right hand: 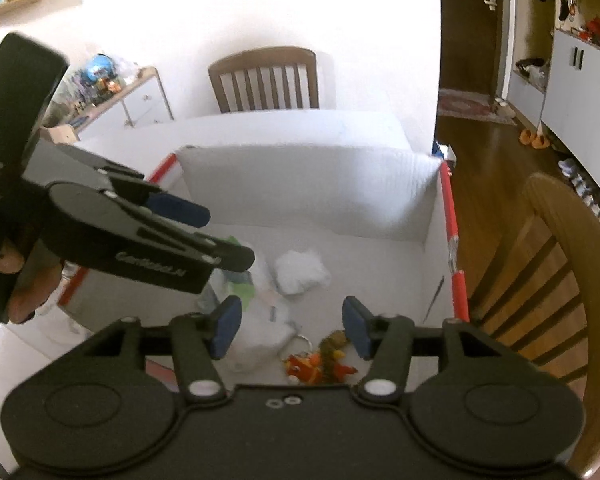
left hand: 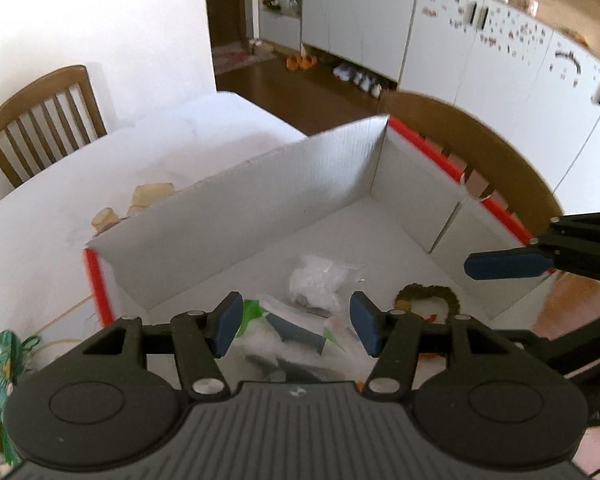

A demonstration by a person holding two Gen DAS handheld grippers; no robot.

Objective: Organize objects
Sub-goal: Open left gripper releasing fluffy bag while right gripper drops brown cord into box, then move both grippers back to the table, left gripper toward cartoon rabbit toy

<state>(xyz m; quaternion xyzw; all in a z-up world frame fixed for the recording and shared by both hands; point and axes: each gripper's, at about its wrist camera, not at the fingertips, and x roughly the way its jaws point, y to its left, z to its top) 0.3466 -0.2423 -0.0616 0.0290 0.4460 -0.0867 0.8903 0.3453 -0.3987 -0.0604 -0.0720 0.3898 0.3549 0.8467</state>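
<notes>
An open white cardboard box with red edges (left hand: 424,148) (right hand: 448,208) sits on the white table. On its floor lie a crumpled clear bag of white stuff (left hand: 316,284) (right hand: 300,272), a plastic package with green and dark print (left hand: 288,334) (right hand: 260,336), and a plush toy, brown and orange (left hand: 424,302) (right hand: 316,366). My left gripper (left hand: 296,326) (right hand: 216,236) hangs open above the printed package, with nothing between its pads. My right gripper (right hand: 292,332) is open over the plush toy and the package, touching neither. One of its blue pads (left hand: 504,266) enters the left wrist view from the right.
Pale wooden blocks (left hand: 152,196) lie on the table behind the box's left wall. A green cord bundle (left hand: 8,352) is at the near left. Wooden chairs stand at the far end (right hand: 264,80) and beside the box's right side (right hand: 540,280). A hand (right hand: 24,284) grips the left tool.
</notes>
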